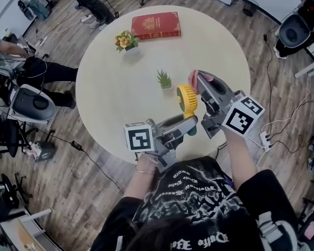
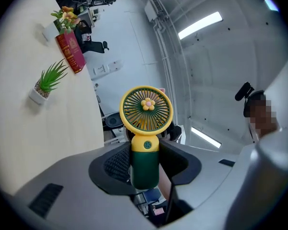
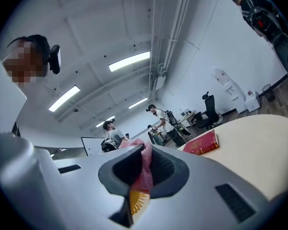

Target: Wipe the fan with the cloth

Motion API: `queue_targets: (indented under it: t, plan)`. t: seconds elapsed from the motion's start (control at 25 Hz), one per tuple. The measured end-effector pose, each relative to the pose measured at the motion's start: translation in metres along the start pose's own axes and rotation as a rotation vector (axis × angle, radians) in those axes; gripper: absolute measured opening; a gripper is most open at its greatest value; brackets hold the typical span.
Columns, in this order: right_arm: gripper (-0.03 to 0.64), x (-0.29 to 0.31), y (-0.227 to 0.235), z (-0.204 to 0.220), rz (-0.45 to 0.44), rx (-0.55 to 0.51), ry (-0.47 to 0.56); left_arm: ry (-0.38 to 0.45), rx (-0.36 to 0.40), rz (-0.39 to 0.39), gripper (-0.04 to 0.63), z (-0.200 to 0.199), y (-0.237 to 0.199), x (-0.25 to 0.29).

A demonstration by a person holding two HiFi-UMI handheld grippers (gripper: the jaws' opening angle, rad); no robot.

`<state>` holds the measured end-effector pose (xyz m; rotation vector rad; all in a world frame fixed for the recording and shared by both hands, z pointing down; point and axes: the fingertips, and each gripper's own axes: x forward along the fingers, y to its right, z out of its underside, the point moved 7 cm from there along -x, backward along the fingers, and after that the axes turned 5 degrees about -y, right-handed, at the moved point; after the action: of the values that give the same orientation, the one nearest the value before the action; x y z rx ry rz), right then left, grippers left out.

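Over the worktop's (image 1: 120, 77) near edge, bare surface lying beyond, my left fingers (image 2: 114, 164) are gripping the fan's (image 2: 145, 128) green handle, part-open; my right fingers (image 3: 169, 169) are pinching the pink cloth (image 3: 146, 166) just beside its yellow head.

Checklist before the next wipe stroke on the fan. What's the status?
1. Fan held: ok. The left gripper has its fingers clamped on the green handle.
2. Cloth held: ok, pinched in the right gripper.
3. Cloth touching the grille: cannot tell. The grille is right beside the cloth.
4. Small plant clear of the fan: ok, there is a gap in the head view.
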<state>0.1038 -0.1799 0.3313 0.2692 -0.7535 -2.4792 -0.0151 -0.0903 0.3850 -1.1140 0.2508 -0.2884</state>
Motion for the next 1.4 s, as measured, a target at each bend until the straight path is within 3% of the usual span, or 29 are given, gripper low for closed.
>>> queue_targets:
  t: [0.36,0.68,1.08,1.28,1.4]
  plan:
    - [0.034,0.001,0.022,0.014,-0.081,0.233,-0.113,-0.096,0.057,0.020,0.198,0.005,0.009,0.003]
    - [0.032,0.009,0.027,0.032,-0.173,0.423,-0.181,-0.068,0.037,0.070,0.198,0.001,0.008,0.003]
    - [0.029,-0.003,0.015,0.061,-0.256,0.398,-0.340,0.035,-0.004,0.163,0.198,-0.002,0.017,-0.001]
    - [0.028,-0.001,0.023,0.060,-0.303,0.461,-0.287,0.039,0.002,0.159,0.198,-0.014,0.014,0.006]
    - [0.028,-0.011,0.023,0.057,-0.313,0.430,-0.238,0.049,0.000,0.138,0.198,-0.013,0.011,0.007]
